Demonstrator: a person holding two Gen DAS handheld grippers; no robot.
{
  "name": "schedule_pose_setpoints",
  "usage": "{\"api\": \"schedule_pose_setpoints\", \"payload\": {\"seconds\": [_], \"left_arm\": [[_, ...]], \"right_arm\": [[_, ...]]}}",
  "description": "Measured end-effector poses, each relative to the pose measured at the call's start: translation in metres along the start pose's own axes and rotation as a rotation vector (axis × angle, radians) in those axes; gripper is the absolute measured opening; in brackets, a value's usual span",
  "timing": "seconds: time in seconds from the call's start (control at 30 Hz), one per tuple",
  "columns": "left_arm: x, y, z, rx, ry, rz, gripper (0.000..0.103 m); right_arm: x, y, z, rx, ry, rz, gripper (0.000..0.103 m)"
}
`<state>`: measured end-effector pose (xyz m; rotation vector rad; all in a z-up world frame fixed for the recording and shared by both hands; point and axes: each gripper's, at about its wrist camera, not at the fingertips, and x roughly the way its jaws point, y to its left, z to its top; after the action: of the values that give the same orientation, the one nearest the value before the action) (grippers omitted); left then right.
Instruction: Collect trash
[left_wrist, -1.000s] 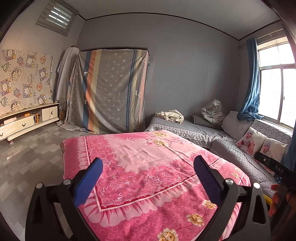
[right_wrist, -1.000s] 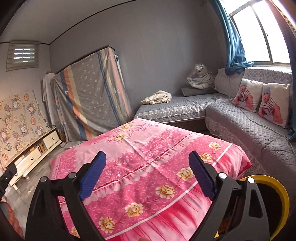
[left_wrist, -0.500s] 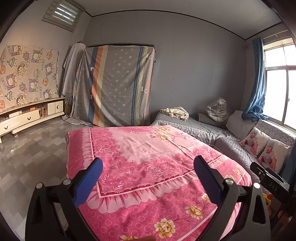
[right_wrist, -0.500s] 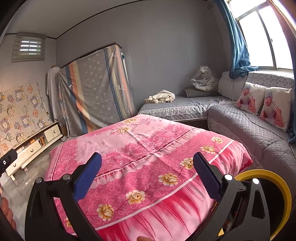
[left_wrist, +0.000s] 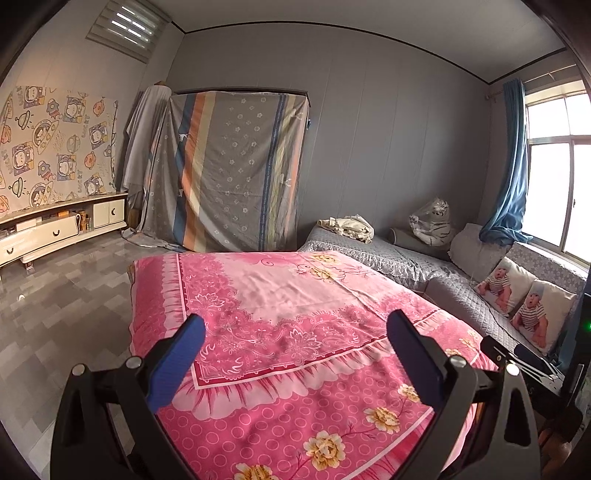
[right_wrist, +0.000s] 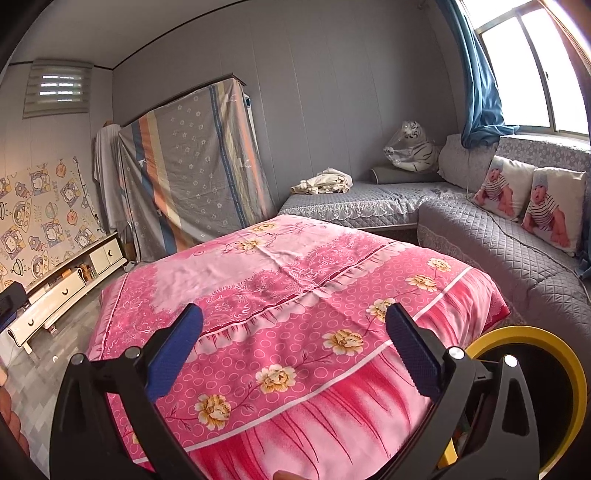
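My left gripper (left_wrist: 295, 325) is open and empty, held above the near part of a table draped in a pink flowered cloth (left_wrist: 280, 295). My right gripper (right_wrist: 295, 321) is open and empty above the same pink cloth (right_wrist: 280, 266). A yellow-rimmed bin (right_wrist: 554, 362) stands at the cloth's near right corner, partly hidden behind my right finger. No loose trash shows on the cloth in either view.
A grey quilted corner sofa (right_wrist: 480, 229) runs along the right with baby-print cushions (right_wrist: 528, 199), a plush tiger (right_wrist: 413, 147) and a crumpled cloth (right_wrist: 325, 181). A striped sheet covers a wardrobe (left_wrist: 229, 173) at the back. A white low cabinet (left_wrist: 55, 229) lines the left wall.
Both views have shifted a little; the left camera has lifted and shows more of the room. Both grippers stay open and empty.
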<state>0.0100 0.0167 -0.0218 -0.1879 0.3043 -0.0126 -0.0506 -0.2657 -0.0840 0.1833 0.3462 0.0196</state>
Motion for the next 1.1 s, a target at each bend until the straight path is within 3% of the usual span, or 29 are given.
{"api": "schedule_pose_setpoints", "payload": {"seconds": [1.1], "left_arm": [[-0.005,-0.002,0.002,0.008,-0.016,-0.026,0.095]], "right_arm": [[0.013,-0.004,-0.003,0.033,0.034,0.007,0.095]]}}
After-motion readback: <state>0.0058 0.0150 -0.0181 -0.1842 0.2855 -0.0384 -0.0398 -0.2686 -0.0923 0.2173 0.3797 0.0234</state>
